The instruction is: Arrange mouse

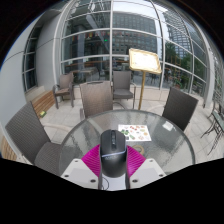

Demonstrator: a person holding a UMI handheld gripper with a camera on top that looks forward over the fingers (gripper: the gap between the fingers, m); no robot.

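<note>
A black computer mouse (112,146) sits between my two fingers, its nose pointing away from me. My gripper (112,152) is shut on the mouse, with the pink pads (93,160) pressing on its left and right sides. The mouse is held just over the near edge of a round glass table (160,128). A thin white cable (104,180) runs back from the mouse toward me. A small white sheet with coloured marks (131,129) lies on the table just beyond the mouse to the right.
Several dark chairs stand round the table: one straight beyond it (96,98), one at the right (180,105), one at the near left (30,130). A wooden lectern (143,62) stands behind, before a glass building front.
</note>
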